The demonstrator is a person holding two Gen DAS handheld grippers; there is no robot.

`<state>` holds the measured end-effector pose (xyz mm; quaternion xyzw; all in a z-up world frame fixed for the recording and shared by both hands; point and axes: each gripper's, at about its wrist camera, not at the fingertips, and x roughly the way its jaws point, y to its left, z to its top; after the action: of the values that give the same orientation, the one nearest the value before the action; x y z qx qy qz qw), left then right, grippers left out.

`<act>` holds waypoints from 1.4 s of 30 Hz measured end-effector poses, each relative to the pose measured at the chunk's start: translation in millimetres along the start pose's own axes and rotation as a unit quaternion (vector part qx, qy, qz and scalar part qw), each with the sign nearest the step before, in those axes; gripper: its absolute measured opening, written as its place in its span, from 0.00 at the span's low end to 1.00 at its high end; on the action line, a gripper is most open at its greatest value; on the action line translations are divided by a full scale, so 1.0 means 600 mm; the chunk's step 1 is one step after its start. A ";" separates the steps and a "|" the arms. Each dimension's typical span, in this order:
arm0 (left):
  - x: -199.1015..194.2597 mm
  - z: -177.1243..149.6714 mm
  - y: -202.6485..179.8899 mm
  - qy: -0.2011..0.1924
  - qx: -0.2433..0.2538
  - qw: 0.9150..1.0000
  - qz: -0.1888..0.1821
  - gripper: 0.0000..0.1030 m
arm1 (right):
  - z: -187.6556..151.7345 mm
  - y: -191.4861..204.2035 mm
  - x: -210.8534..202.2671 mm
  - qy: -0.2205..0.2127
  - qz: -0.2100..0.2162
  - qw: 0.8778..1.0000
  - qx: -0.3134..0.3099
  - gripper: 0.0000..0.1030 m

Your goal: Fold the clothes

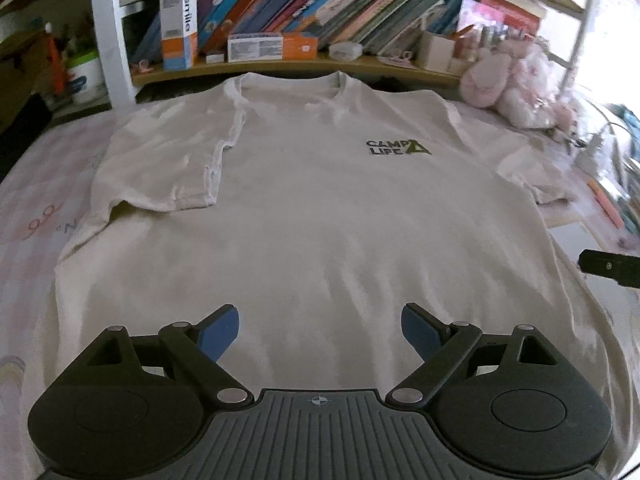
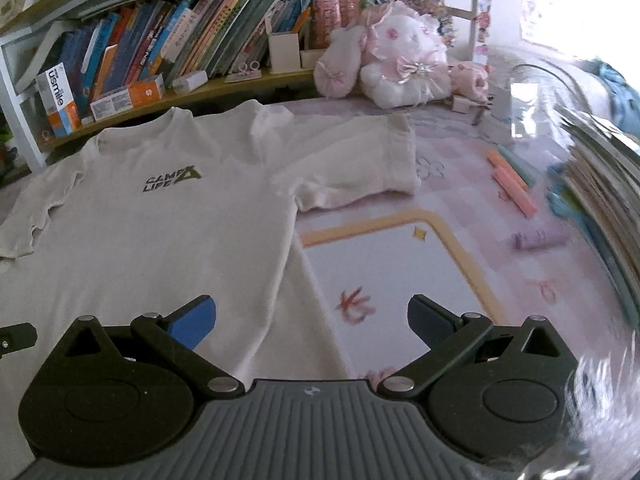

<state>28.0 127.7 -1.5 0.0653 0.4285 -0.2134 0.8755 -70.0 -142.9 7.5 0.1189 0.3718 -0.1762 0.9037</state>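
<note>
Shirt [image 1: 320, 220], white soft cotton with a small dark chest logo [image 1: 398, 148], lay flat on a pink patterned table cover [image 2: 460, 184], collar at the far side near the bookshelf [image 1: 300, 64]. Left gripper [image 1: 320, 330] and right gripper [image 2: 312, 320] hovered at its near hem, jaws spread wide, holding nothing.

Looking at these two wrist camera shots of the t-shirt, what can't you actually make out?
- T-shirt bottom hem: hidden behind the left gripper in the left wrist view.
- Stack at the right edge: smeared by blur in the right wrist view.
- Book titles on the shelf: too small to read.
- Right gripper: only an edge shows in the left view.
</note>
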 end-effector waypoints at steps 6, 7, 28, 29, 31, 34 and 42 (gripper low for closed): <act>0.019 0.000 -0.059 0.011 -0.020 0.999 0.030 0.88 | 0.056 -0.077 0.058 -0.001 0.039 0.999 0.000 0.96; 0.022 -0.002 -0.069 0.015 -0.024 0.999 0.035 0.88 | 0.066 -0.089 0.070 0.000 0.046 0.999 0.001 0.89; 0.022 -0.017 -0.128 0.049 -0.019 0.995 0.088 0.88 | 0.188 -0.194 0.218 0.048 0.060 0.991 0.108 0.12; 0.020 -0.019 -0.125 0.049 -0.018 0.995 0.086 0.88 | 0.189 -0.184 0.218 0.046 0.050 0.994 0.083 0.12; 0.018 -0.022 -0.119 0.048 -0.016 0.995 0.084 0.88 | 0.185 -0.167 0.217 0.036 0.034 0.998 0.041 0.07; 0.015 -0.026 -0.111 0.046 -0.014 0.996 0.079 0.88 | 0.189 -0.176 0.218 0.033 0.035 0.996 0.073 0.04; 0.002 -0.037 -0.075 0.041 -0.021 0.996 0.073 0.88 | 0.261 -0.007 0.136 -0.089 0.114 0.988 -0.057 0.04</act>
<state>-6.8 93.3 -13.0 0.0865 0.4628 -0.1370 0.8716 81.0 -220.0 57.6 0.0927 0.2832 -0.0610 0.9526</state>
